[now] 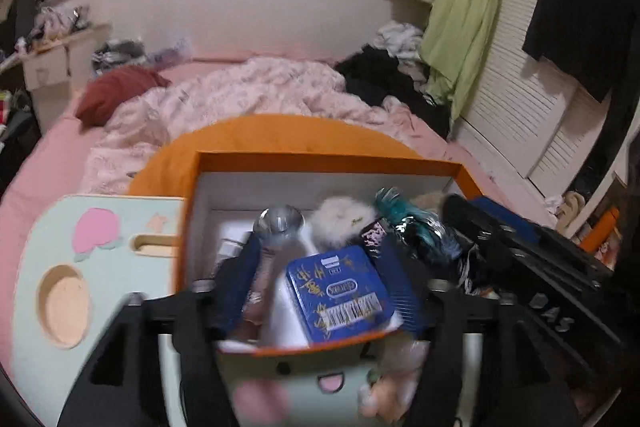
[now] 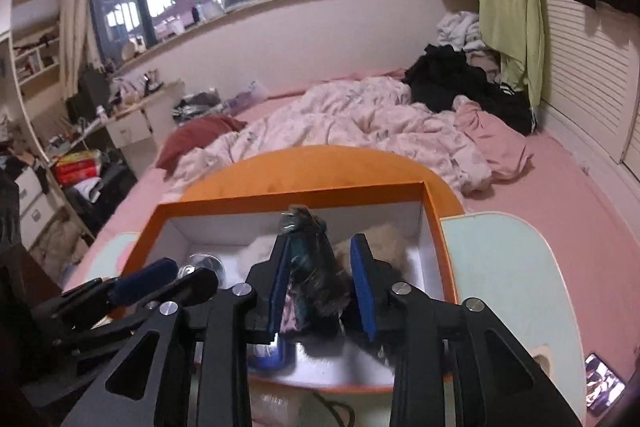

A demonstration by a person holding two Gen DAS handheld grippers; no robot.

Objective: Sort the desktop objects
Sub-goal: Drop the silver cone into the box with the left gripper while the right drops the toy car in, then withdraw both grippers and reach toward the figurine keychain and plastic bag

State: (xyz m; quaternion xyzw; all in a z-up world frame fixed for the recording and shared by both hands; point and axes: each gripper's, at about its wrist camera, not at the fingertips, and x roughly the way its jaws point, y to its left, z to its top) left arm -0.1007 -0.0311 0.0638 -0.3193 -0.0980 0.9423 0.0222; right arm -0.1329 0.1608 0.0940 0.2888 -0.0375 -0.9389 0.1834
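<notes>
An orange box [image 1: 188, 227] [image 2: 280, 197] with a white inside stands on a pale green lap table [image 1: 44, 239] [image 2: 500, 267]. In it lie a blue tin [image 1: 340, 299] with a barcode, a clear glass piece [image 1: 278, 223] and a white fluffy thing [image 1: 340, 219]. My left gripper [image 1: 320, 247] hangs open over the box, the tin and glass below its spread blue pads. My right gripper [image 2: 322, 241] is shut on a dark teal shiny packet [image 2: 308, 259] [image 1: 416, 227], which stands upright over the box's right half. A beige fluffy thing [image 2: 384, 243] lies behind it.
The lap table rests on a pink bed with a rumpled quilt [image 2: 360, 131]. It has a round hole [image 1: 64, 303] and a slot [image 1: 154, 245] left of the box. A phone [image 2: 604, 387] lies at its right edge. Cluttered shelves [image 2: 36, 67] stand to the left.
</notes>
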